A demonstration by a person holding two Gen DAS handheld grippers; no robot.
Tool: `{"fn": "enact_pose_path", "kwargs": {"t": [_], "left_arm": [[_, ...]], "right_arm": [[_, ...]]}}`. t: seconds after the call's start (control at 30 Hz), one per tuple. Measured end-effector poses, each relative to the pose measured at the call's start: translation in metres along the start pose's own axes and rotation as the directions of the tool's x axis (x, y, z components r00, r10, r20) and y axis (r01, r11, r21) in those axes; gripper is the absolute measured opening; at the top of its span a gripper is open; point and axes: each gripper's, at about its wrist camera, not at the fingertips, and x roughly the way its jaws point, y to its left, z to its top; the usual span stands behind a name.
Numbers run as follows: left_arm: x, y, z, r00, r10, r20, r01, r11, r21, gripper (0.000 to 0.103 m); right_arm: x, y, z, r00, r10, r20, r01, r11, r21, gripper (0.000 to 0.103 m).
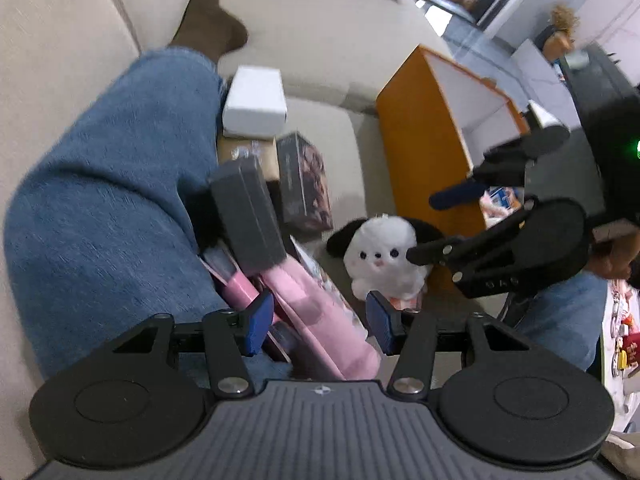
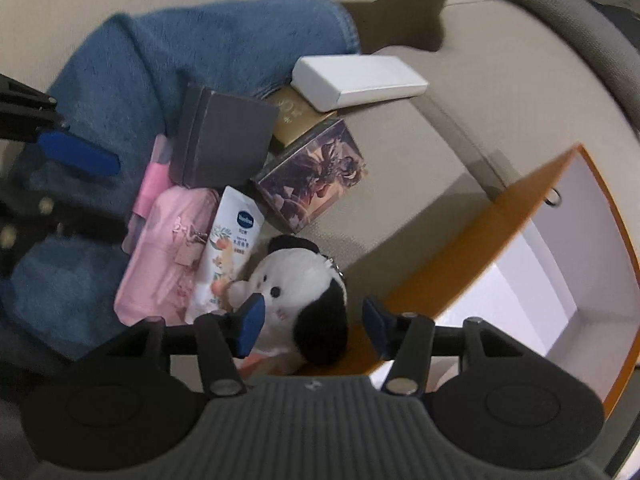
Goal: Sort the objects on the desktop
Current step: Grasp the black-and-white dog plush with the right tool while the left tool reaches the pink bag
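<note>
A white and black plush dog (image 1: pixel 382 258) (image 2: pixel 298 292) sits on the beige sofa beside an orange box (image 1: pixel 424 152) (image 2: pixel 500 248) with a white inside. My right gripper (image 2: pixel 312 330) is open and hovers just above the plush. It also shows in the left wrist view (image 1: pixel 440 220). My left gripper (image 1: pixel 320 326) is open above a pink pouch (image 1: pixel 320 320) (image 2: pixel 168 256). A lotion tube (image 2: pixel 228 248), a grey box (image 1: pixel 248 216) (image 2: pixel 224 140), a dark picture box (image 1: pixel 304 184) (image 2: pixel 312 180), a tan box (image 2: pixel 296 120) and a white box (image 1: pixel 256 102) (image 2: pixel 356 80) lie close by.
A leg in blue jeans (image 1: pixel 108 184) (image 2: pixel 160 64) with a brown sock (image 1: pixel 210 20) (image 2: pixel 400 20) rests on the sofa left of the pile. A sofa cushion edge (image 2: pixel 568 24) runs at the right. A room with furniture (image 1: pixel 560 40) lies beyond.
</note>
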Motion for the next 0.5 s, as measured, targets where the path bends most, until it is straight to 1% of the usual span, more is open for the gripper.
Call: {"fn": "enact_pose_path", "kwargs": {"t": [0.07,0.13,0.23,0.3,0.37,0.43,0.5], "left_arm": [[0.009,-0.003,0.000,0.999,-0.004,-0.040,0.003,1.000,-0.013,0.060],[0.018,-0.005,-0.001,0.998,0.007,-0.065,-0.009,1.000,-0.024,0.060],[0.028,-0.007,-0.001,0.995,0.013,-0.100,-0.018,0.999,-0.041,0.060],[0.033,-0.007,-0.002,0.993,0.018,-0.120,-0.025,0.998,-0.056,0.061],[0.039,-0.008,-0.002,0.990,0.024,-0.138,-0.034,0.997,-0.068,0.061],[0.045,-0.007,-0.003,0.987,0.031,-0.155,-0.044,0.996,-0.082,0.061],[0.049,-0.007,-0.004,0.986,0.039,-0.159,-0.053,0.995,-0.084,0.061]], "right_arm": [[0.007,-0.002,0.008,0.999,0.022,-0.040,-0.024,0.999,-0.048,0.057],[0.017,-0.004,0.016,0.994,0.050,-0.094,-0.058,0.995,-0.081,0.057],[0.029,-0.006,0.022,0.986,0.060,-0.157,-0.079,0.990,-0.120,0.059],[0.034,-0.006,0.023,0.979,0.083,-0.185,-0.113,0.981,-0.157,0.065],[0.036,-0.003,0.025,0.973,0.102,-0.209,-0.142,0.972,-0.186,0.074],[0.038,0.003,0.025,0.971,0.090,-0.220,-0.142,0.962,-0.233,0.076],[0.043,0.008,0.022,0.969,0.076,-0.235,-0.142,0.950,-0.278,0.075]]}}
